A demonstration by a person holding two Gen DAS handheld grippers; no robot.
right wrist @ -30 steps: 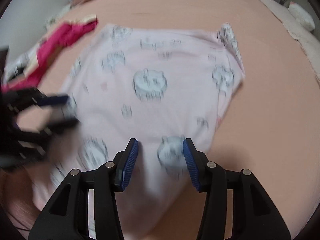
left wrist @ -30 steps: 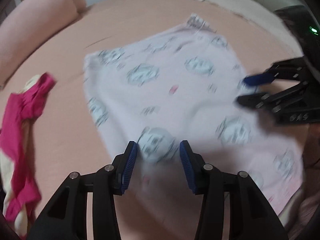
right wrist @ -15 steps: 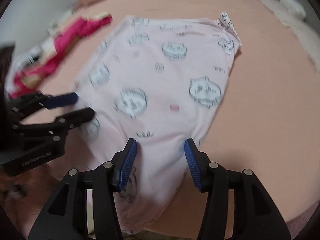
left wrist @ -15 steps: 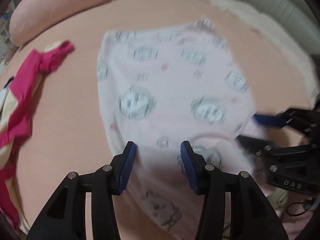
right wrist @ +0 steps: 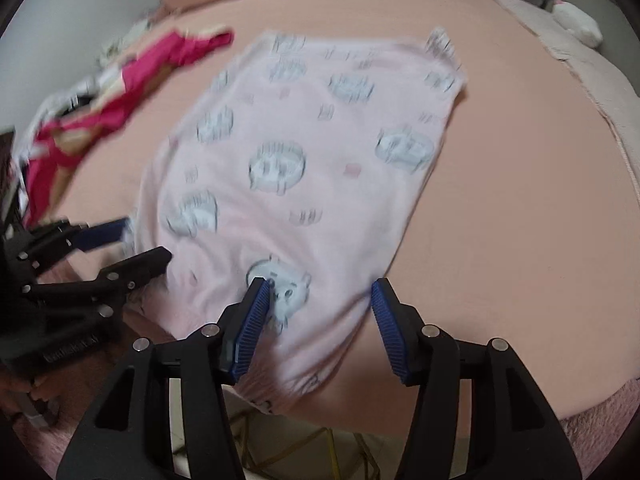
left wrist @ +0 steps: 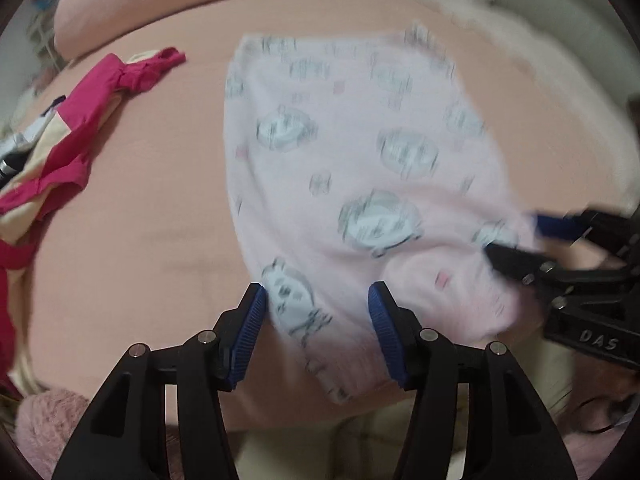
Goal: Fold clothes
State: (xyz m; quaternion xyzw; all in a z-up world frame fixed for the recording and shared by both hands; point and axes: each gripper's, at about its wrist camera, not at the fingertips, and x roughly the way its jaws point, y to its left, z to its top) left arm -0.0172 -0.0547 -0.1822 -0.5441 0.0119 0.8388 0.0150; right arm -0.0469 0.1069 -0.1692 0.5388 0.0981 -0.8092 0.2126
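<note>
A pale pink garment with grey cartoon faces (left wrist: pixel 352 148) lies spread on the peach bed sheet (left wrist: pixel 152 208), its near end hanging over the bed's front edge; it also shows in the right wrist view (right wrist: pixel 304 168). My left gripper (left wrist: pixel 316 320) is open, its jaws either side of the garment's near left corner. My right gripper (right wrist: pixel 320 312) is open over the garment's near right end. Each gripper shows in the other's view: the right one (left wrist: pixel 516 236) at the garment's right edge, the left one (right wrist: pixel 136 240) at its left edge.
A crumpled magenta and cream garment (left wrist: pixel 68 132) lies on the sheet to the left, also in the right wrist view (right wrist: pixel 120 92). A pink pillow (left wrist: pixel 152 4) sits at the back. A pale blanket (right wrist: pixel 592 80) covers the far right. The bed's front edge (right wrist: pixel 480 412) is just below my grippers.
Both grippers have drawn back toward the bed's front edge, from over the garment's middle to its near end. The garment's near end now hangs over the edge. Both stayed open.
</note>
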